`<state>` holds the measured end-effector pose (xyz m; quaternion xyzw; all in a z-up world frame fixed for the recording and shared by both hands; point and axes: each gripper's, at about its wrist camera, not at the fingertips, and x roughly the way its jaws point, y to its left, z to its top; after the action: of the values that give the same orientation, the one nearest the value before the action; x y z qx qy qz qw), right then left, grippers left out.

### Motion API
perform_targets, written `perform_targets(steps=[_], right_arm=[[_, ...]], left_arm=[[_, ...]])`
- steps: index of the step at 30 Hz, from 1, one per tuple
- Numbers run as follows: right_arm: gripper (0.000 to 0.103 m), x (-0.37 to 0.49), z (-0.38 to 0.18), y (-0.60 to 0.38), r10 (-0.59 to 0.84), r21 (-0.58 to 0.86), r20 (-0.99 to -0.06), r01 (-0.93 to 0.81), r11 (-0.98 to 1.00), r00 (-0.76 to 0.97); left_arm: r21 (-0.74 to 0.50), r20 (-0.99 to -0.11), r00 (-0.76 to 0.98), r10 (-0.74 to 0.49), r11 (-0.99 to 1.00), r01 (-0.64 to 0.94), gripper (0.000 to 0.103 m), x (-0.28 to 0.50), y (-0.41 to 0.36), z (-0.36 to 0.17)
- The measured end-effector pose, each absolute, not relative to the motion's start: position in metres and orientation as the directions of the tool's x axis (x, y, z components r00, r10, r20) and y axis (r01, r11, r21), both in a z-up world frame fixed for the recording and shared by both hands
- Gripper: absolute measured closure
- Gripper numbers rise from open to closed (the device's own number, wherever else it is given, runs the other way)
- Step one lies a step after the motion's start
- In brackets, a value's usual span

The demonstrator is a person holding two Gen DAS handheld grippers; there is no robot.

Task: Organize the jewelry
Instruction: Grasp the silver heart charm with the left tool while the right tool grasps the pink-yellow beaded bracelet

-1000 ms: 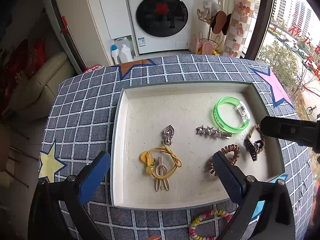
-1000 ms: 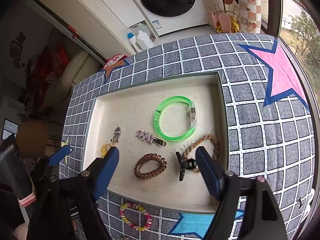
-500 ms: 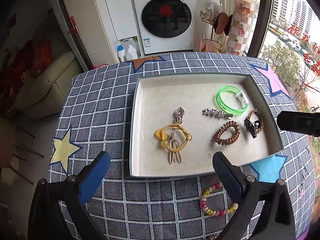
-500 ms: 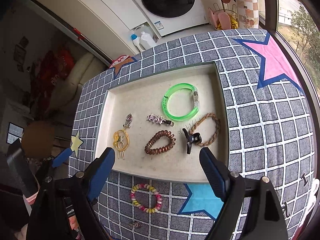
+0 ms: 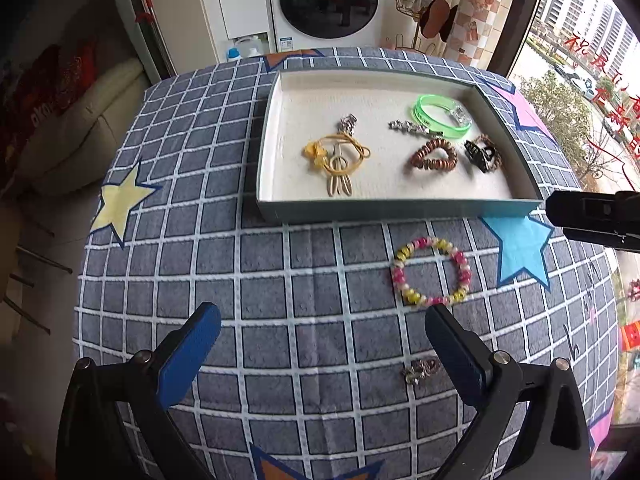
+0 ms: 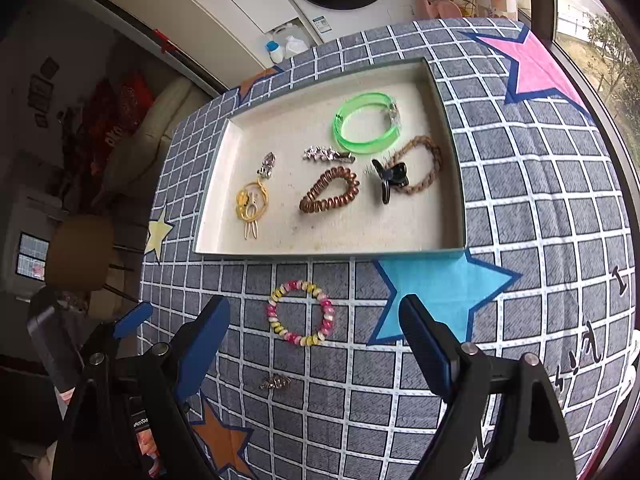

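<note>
Backed away from the tray [image 5: 400, 210] over the last second, so that both wrist views took in the near strip of the checked desk [image 5: 280, 280] that had been out of view or only at the edge of it. Held the left hand-held gripper [image 5: 322, 320] spread wide above the cloth, with nothing between its blue pads. Kept the right hand-held gripper [image 6: 316, 312] just as wide and just as empty, hovering over the near side of the desk. Showed six or so pieces already lying in the tray: a green bangle [image 5: 438, 130], a star hair clip [image 5: 408, 126], a copper spiral hair tie [image 5: 420, 160], a black claw clip [image 5: 478, 154], a yellow hair tie [image 5: 320, 154]. Left two pieces outside it: a pink-and-yellow beaded bracelet [image 5: 396, 276] flat on the cloth just in front of the tray's near wall, and a small metal charm [image 5: 420, 368] nearer the camera, close to the left gripper's right finger. Looked like the pause between placements, choosing the next piece. Called, most likely, for lowering one open gripper over the bracelet's rim, straddling the beads rather than its hollow middle, pinching lightly, then lifting clear of the near wall before setting down on bare lining.
</note>
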<state>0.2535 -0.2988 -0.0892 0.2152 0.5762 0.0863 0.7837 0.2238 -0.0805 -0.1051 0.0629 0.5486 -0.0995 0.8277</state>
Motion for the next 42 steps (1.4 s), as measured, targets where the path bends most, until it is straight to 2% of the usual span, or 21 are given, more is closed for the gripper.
perform_targets(steps=[14, 16, 23, 25, 26, 31, 33, 35, 39, 42], right_arm=[[0.015, 0.239, -0.122, -0.29, 0.289, 0.322, -0.931, 0.129, 0.938, 0.223], [0.015, 0.241, -0.126, -0.288, 0.268, 0.298, -0.939, 0.125, 0.946, 0.214], [0.015, 0.252, -0.14, -0.275, 0.233, 0.252, -0.954, 0.084, 0.964, 0.187], [0.015, 0.257, -0.144, -0.27, 0.224, 0.239, -0.958, 0.066, 0.969, 0.18], [0.015, 0.26, -0.146, -0.267, 0.219, 0.231, -0.96, 0.055, 0.971, 0.176], [0.024, 0.268, -0.152, -0.253, 0.181, 0.182, -0.969, -0.007, 0.983, 0.169], [0.033, 0.271, -0.154, -0.248, 0.16, 0.157, -0.973, -0.03, 0.987, 0.169], [0.038, 0.274, -0.156, -0.244, 0.142, 0.137, -0.975, -0.044, 0.99, 0.173], [0.043, 0.28, -0.158, -0.231, 0.098, 0.084, -0.976, -0.082, 0.993, 0.193], [0.046, 0.279, -0.16, -0.223, 0.051, 0.027, -0.978, -0.119, 0.992, 0.203]], left_arm=[[0.002, -0.941, 0.317, -0.118, 0.936, 0.352, 0.0, 0.188, -0.106, -0.137], [0.004, -0.946, 0.303, -0.116, 0.93, 0.368, 0.005, 0.189, -0.109, -0.141], [-0.005, -0.945, 0.298, -0.132, 0.92, 0.392, 0.005, 0.188, -0.114, -0.148], [-0.005, -0.946, 0.295, -0.134, 0.916, 0.4, 0.016, 0.188, -0.115, -0.15], [-0.007, -0.949, 0.284, -0.134, 0.914, 0.406, 0.017, 0.188, -0.116, -0.152], [-0.012, -0.95, 0.28, -0.139, 0.912, 0.41, 0.017, 0.187, -0.118, -0.156], [-0.016, -0.95, 0.278, -0.142, 0.913, 0.409, 0.017, 0.186, -0.118, -0.157], [-0.012, -0.951, 0.276, -0.136, 0.914, 0.407, 0.026, 0.186, -0.119, -0.16], [-0.017, -0.95, 0.281, -0.137, 0.921, 0.39, 0.028, 0.188, -0.12, -0.161], [-0.019, -0.947, 0.289, -0.141, 0.921, 0.389, 0.036, 0.188, -0.12, -0.161]])
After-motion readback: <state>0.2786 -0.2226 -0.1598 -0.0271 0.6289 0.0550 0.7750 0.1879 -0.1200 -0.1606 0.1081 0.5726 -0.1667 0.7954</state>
